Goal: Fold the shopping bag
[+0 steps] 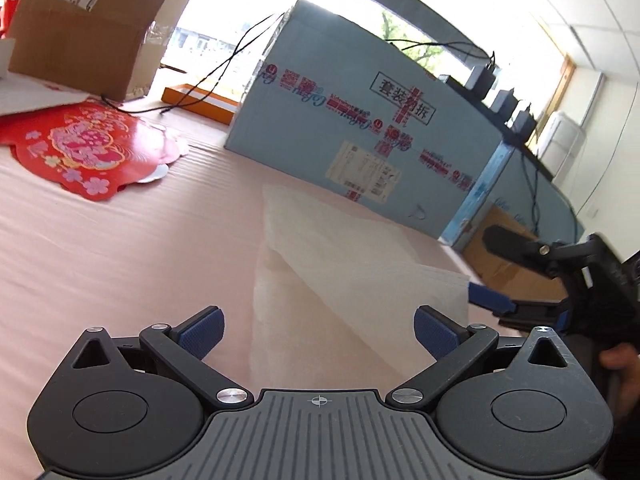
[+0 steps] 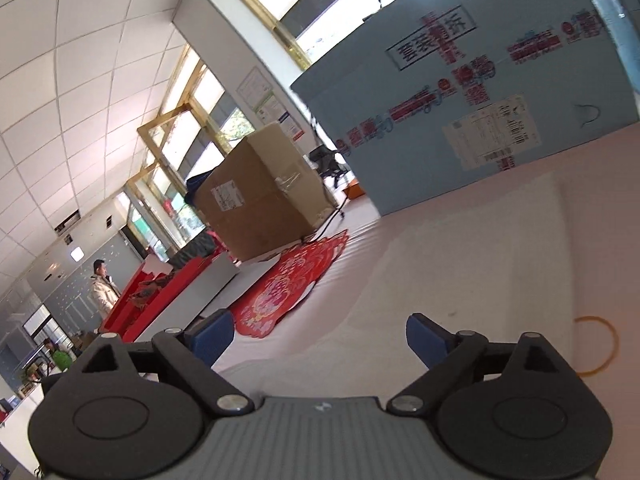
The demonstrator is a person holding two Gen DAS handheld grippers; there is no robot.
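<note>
The shopping bag [image 1: 340,272] is a thin, white, half-translucent sheet lying flat on the pink table [image 1: 120,248], in the lower centre of the left wrist view. A diagonal crease runs across it, so a paler triangular panel shows on its left part. Its right corner reaches the blue pad of the right tongs [image 1: 490,280] at the right edge of that frame; whether that pad touches the bag cannot be told.

In the upper left of the left wrist view stands a brown cardboard box [image 1: 92,28] with one flap open; its contents are hidden. Below it a red paper cutout [image 1: 84,148] with pink flowers lies flat on the table. Further right, a large light-blue carton [image 1: 360,120] with red printing and a shipping label stands shut behind the bag, with black cables running over its top.

The left tongs [image 1: 318,332] are spread wide above the bag's near edge, gripping nothing. The right tongs [image 2: 320,340] are likewise spread, over the pale bag [image 2: 460,260], which fills the right centre of the right wrist view.

Only the right wrist view shows a tan rubber band [image 2: 600,346] lying on the table at the lower right, a red tray-like box [image 2: 160,292] at the left, and a person in a pale jacket [image 2: 103,286] far off. Only the left wrist view shows an orange flat tray [image 1: 200,100] behind the cutout.
</note>
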